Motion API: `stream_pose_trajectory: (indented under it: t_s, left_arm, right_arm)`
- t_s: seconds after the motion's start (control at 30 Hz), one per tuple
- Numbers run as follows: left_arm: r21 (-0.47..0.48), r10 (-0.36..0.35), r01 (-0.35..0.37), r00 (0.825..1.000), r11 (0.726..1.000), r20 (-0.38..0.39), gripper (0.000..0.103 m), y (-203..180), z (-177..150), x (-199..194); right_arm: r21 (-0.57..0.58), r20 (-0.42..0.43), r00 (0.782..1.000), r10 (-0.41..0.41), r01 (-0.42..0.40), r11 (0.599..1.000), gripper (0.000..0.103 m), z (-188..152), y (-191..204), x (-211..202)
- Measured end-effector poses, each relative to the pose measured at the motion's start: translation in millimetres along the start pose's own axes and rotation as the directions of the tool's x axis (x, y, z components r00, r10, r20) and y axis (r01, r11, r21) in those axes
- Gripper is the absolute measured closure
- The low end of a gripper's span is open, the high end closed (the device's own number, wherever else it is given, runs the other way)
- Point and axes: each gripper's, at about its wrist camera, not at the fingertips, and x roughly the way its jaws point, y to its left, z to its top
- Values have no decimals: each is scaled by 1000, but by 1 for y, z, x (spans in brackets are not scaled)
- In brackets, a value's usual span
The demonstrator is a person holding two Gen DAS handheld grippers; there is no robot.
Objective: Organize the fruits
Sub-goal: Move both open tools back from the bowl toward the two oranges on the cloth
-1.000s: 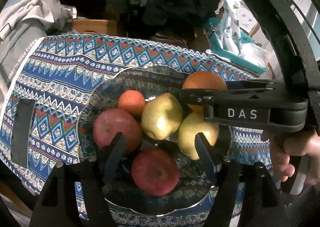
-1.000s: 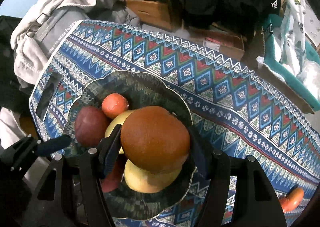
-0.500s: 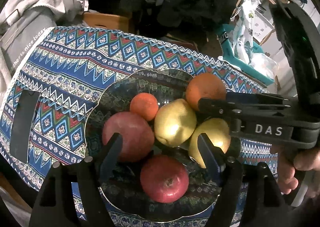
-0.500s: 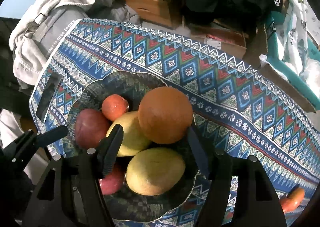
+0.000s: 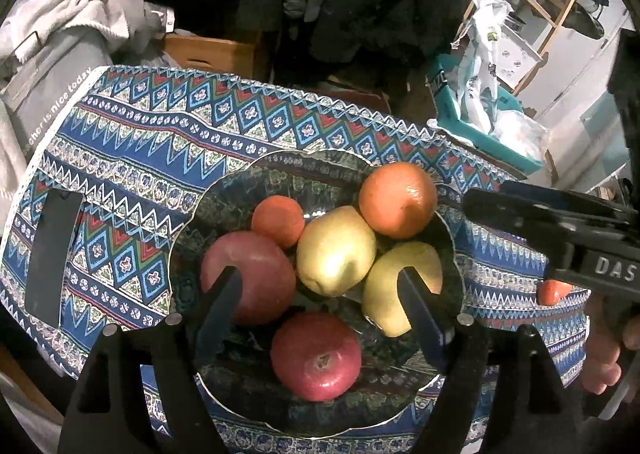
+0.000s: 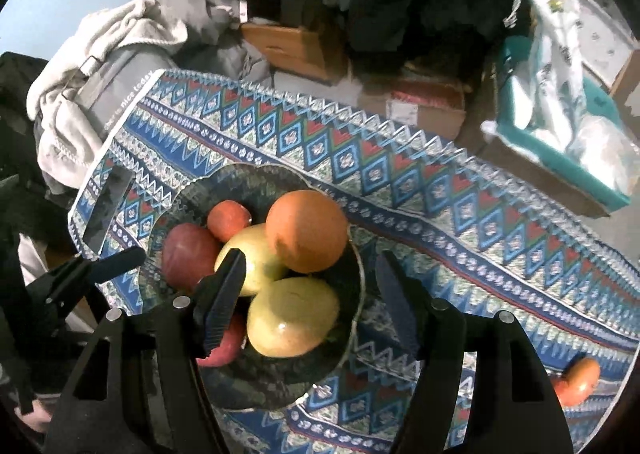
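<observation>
Overhead, both wrist views look down on a dark, scallop-edged patterned plate (image 5: 224, 194) resting on a table covered with a blue geometric-patterned cloth (image 5: 168, 142). Six fruits lie on the plate: a large round orange (image 5: 398, 200) at the far right, a small orange tangerine (image 5: 278, 220) to its left, a yellow pear (image 5: 336, 250) between them and touching both, a second yellow pear (image 5: 400, 286) on the right, a dull red apple (image 5: 248, 278) on the left, and a bright red apple (image 5: 316, 356) nearest the camera. The left tongs (image 5: 320, 306) stand apart above the plate, clamping nothing; their jaws have just been opening further. The right tongs (image 6: 310, 294) also stand apart, above the pears and beside the orange, with no fruit pressed between the pads. One more small orange-red fruit (image 6: 580, 376) lies on the cloth well apart from the plate, to its right. A flat black rectangular object (image 5: 50, 258) lies at the cloth's left edge.
</observation>
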Motion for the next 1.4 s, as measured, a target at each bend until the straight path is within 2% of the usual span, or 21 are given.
stream_pose_trajectory:
  t_s: [0.17,0.27,0.63,1.0,1.4]
  left_arm:
    - [12,-10,10,1000,1000,17,22,-8,1,-11]
    - [33,-9,8,999,999,35,22,-16,3,-20]
    - [159,-13,-1,996,987,91,22,-60,1,-45]
    - [237,-57,34,994,971,92,22,-104,-2,-54]
    - [318,-83,57,994,947,70,22,-155,-9,-53]
  right_arm:
    - [-19,57,997,-53,54,998,35,-5,0,-26]
    - [-11,82,995,-59,60,998,35,-10,-2,-40]
    - [21,147,983,-105,104,994,35,-33,-17,-87]
    - [67,171,974,-150,140,988,35,-62,-44,-122]
    - [169,188,961,-204,173,970,35,-95,-94,-156]
